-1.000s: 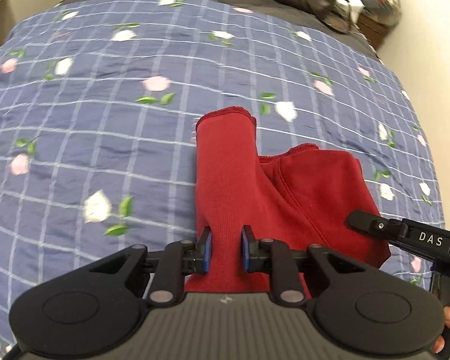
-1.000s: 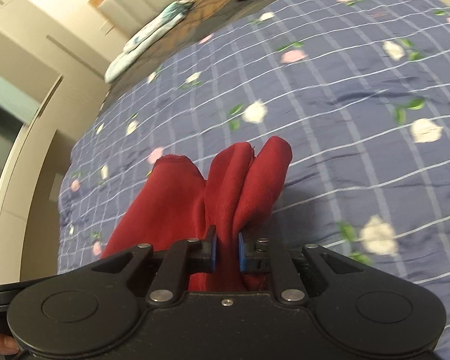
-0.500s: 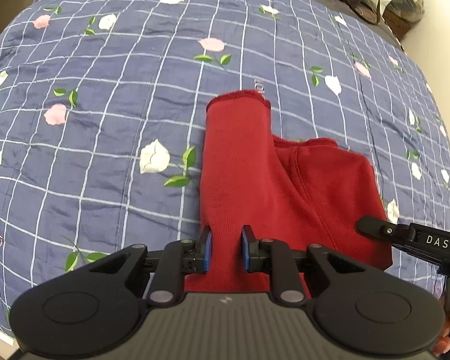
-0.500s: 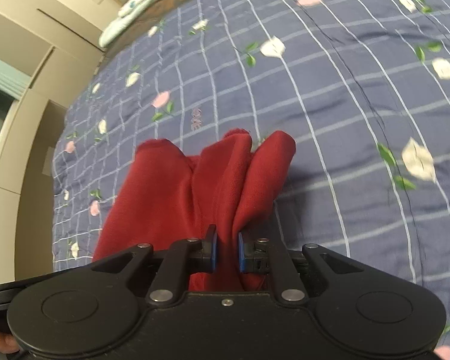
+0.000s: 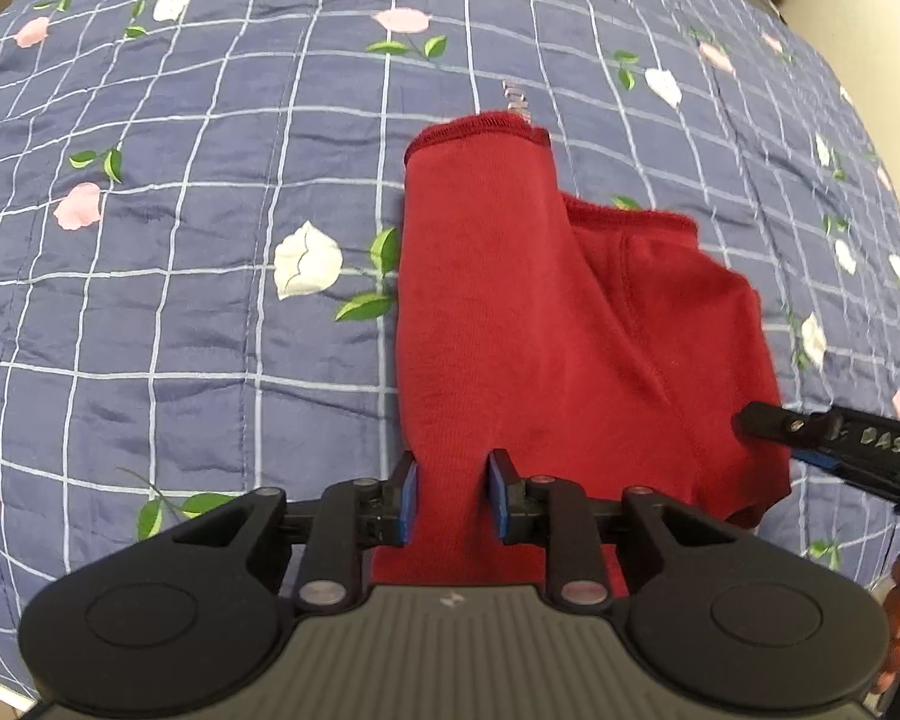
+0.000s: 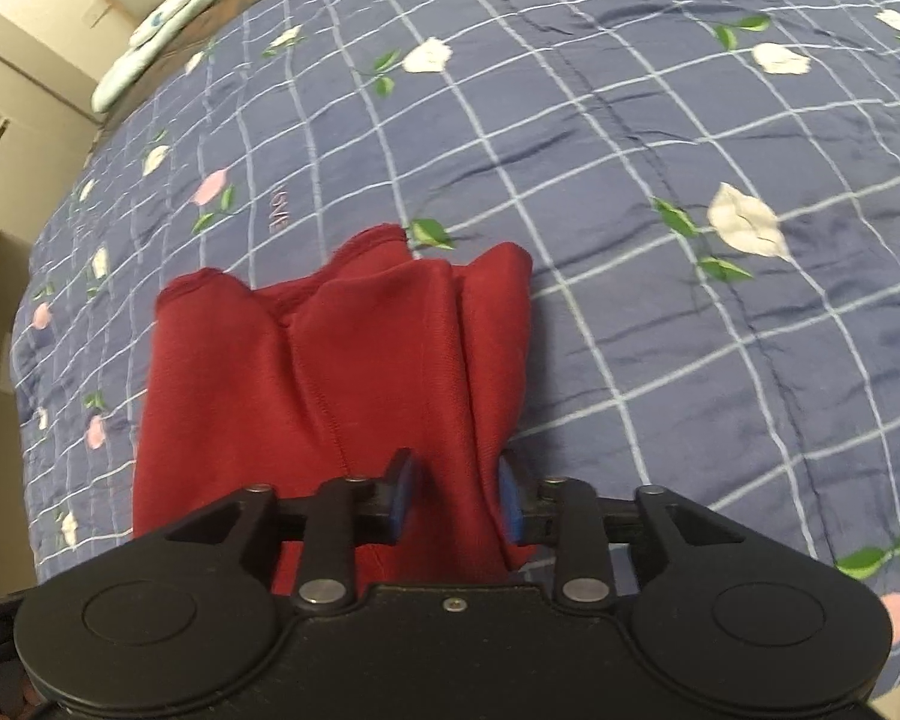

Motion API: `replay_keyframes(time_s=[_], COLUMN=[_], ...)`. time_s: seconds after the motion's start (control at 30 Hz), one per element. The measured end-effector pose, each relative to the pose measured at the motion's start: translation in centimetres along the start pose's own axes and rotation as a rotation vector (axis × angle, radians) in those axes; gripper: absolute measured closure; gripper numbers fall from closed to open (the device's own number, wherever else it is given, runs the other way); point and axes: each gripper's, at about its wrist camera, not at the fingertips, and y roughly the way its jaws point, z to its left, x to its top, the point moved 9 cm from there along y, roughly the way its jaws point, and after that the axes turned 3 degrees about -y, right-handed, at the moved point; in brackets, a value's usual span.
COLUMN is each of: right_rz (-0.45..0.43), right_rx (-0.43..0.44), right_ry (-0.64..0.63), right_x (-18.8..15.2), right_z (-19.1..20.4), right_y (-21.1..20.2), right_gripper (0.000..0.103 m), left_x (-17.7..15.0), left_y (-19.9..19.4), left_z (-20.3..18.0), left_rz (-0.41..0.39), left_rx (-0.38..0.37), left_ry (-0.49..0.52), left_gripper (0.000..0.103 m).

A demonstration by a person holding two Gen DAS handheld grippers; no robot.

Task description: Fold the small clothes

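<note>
The left gripper pinched the red garment. The right gripper stood wider (cloth between its fingers, grip uncertain) above the quilt.

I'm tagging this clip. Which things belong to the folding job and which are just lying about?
Job: red knit garment; left gripper; right gripper; blue checked floral quilt.
Lying about: pale teal and white bundle of folded cloth.

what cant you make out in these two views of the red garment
- Near edge of the red garment: hidden behind the left claw body in the left wrist view, and behind the right claw body in the right wrist view.
- Garment type: unclear, bunched folds.
- Quilt embroidered word: too small and blurred.
- Hand: cut off by the frame edge.
</note>
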Motion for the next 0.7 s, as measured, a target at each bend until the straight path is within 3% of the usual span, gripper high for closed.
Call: replay_keyframes(time_s=[0.1, 0.13, 0.33, 0.43, 0.63, 0.67, 0.7], right_rz=[-0.020, -0.025, 0.009, 0.023, 0.039, 0.041, 0.040], right_rx=[-0.011, -0.005, 0.018, 0.030, 0.072, 0.075, 0.075], right_ry=[0.028, 0.034, 0.067, 0.092, 0.173, 0.176, 0.172], right_x=[-0.6, -0.9, -3.2, -4.0, -4.8, -4.9, -4.9], right_z=[-0.3, -0.3, -0.7, -0.5, -0.3, -0.3, -0.3], right_y=[-0.9, -1.2, -1.2, -0.7, 0.0, 0.1, 0.1], right_gripper=[0.040, 0.036, 0.034, 0.045, 0.056, 0.062, 0.079], left_x=[-0.2, -0.2, -0.7, -0.9, -2.1, -2.3, -2.6], left_y=[0.4, 0.4, 0.4, -0.1, -1.3, -1.5, -1.7], left_z=[0.7, 0.9, 2.2, 3.0, 4.2, 4.3, 4.3], left_rz=[0.023, 0.025, 0.029, 0.020, 0.009, 0.006, 0.002], left_rx=[0.029, 0.030, 0.037, 0.063, 0.087, 0.093, 0.095], left_ry=[0.017, 0.019, -0.003, -0.026, -0.073, -0.079, -0.086], left_gripper=[0.069, 0.063, 0.033, 0.024, 0.022, 0.022, 0.022])
